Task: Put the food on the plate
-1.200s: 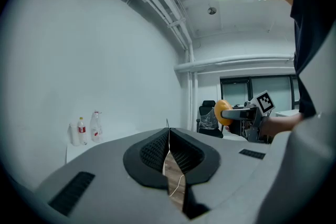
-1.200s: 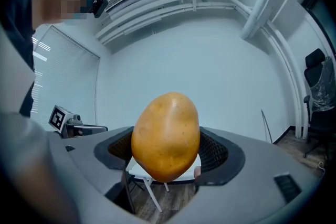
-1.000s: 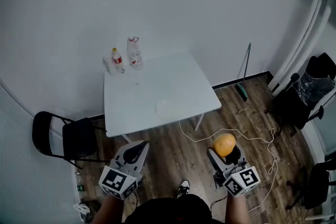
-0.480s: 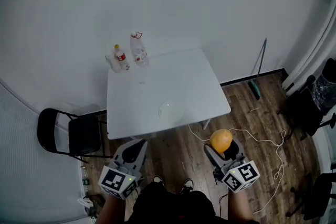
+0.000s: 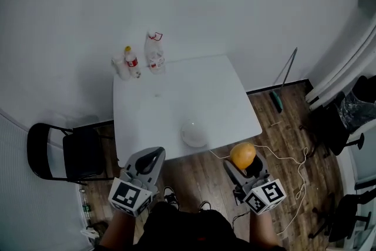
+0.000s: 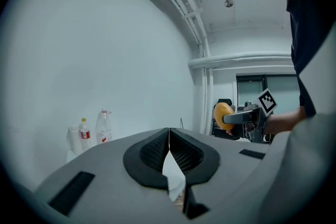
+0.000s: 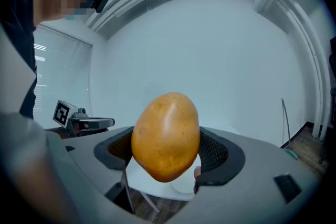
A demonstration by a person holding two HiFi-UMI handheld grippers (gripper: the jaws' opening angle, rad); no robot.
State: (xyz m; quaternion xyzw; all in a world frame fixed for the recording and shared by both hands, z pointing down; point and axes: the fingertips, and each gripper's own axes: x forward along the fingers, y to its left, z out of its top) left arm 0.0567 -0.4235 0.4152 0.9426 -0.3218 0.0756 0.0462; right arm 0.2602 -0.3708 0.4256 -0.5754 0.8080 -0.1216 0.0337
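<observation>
My right gripper [image 5: 244,163] [image 7: 167,150] is shut on a yellow-brown potato [image 5: 242,155] [image 7: 166,136], held above the wood floor just off the table's near right corner. A white plate [image 5: 194,133] lies on the white table [image 5: 176,100] near its front edge, left of and beyond the potato. The plate's edge shows under the potato in the right gripper view. My left gripper [image 5: 154,157] [image 6: 168,150] is shut with nothing in it, hovering off the table's near left corner. The potato [image 6: 222,115] also shows at the right in the left gripper view.
Two bottles [image 5: 133,62] [image 5: 153,53] and a cup [image 5: 121,67] stand at the table's far left corner. A black chair [image 5: 67,153] stands left of the table. A white cable [image 5: 294,164] lies on the floor at right, with a broom [image 5: 283,80] against the wall.
The view has drawn nearer to the table; the plate now lies closer to both grippers. The right gripper still holds the potato and the left stays shut.
</observation>
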